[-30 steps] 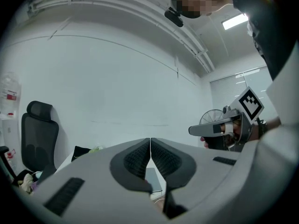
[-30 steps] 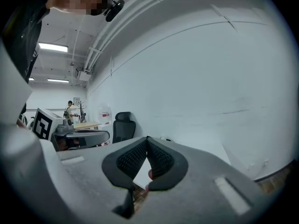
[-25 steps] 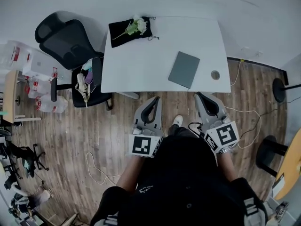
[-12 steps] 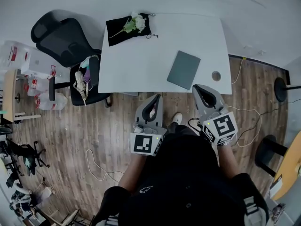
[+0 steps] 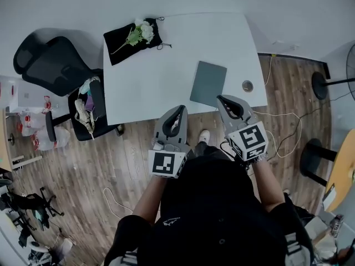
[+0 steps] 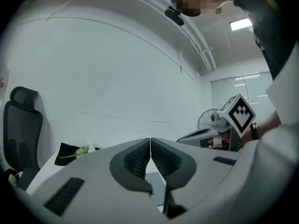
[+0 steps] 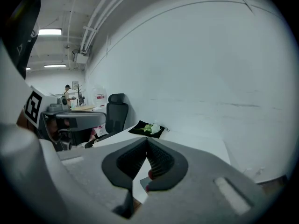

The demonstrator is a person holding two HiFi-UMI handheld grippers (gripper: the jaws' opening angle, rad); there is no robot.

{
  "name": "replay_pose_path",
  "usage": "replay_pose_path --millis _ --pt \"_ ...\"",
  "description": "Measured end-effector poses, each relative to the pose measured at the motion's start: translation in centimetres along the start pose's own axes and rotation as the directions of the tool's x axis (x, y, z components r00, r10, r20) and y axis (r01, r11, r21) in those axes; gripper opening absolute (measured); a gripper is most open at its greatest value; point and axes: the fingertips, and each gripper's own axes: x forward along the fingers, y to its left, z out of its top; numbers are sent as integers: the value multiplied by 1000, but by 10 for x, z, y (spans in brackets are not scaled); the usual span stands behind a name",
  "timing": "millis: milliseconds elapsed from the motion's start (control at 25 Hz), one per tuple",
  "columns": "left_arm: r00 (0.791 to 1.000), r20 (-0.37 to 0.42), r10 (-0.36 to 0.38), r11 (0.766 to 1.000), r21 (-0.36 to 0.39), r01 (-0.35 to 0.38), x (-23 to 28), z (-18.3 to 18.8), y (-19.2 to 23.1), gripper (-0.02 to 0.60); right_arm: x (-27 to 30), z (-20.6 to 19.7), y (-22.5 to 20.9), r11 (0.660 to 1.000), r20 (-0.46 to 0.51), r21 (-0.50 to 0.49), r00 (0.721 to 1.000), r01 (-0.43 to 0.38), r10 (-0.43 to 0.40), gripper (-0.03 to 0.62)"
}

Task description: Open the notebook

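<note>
Notebook (image 5: 208,83) lies closed on the white surface (image 5: 166,65), toward its near right edge; your left claw (image 5: 180,108) and right claw (image 5: 221,98) hover at that edge, both pinched together, holding nothing.

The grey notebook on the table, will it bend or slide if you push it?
The notebook lies flat with straight edges, so its cover is probably fairly stiff. The white table looks smooth, so a push would likely make it slide rather than tip. It looks thin, so it is probably light to lift.
</note>
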Motion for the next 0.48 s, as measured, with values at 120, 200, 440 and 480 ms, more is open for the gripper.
replay_pose_path --millis 120,200,440,480 --pt "999 -6 -45 999 -4 45 15 3 12 8 24 -10 -3 1000 -48 4 998 29 -29 5" --pt "997 -45 -69 997 23 70 22 -2 23 8 40 -13 -2 999 -69 22 997 41 -39 5" --pt "991 -39 -130 991 8 130 46 5 43 8 82 -36 1 996 -160 71 986 53 -41 5" --pt "989 -46 -139 990 6 139 49 5 45 8 88 -42 1 995 -181 77 983 56 -41 5"
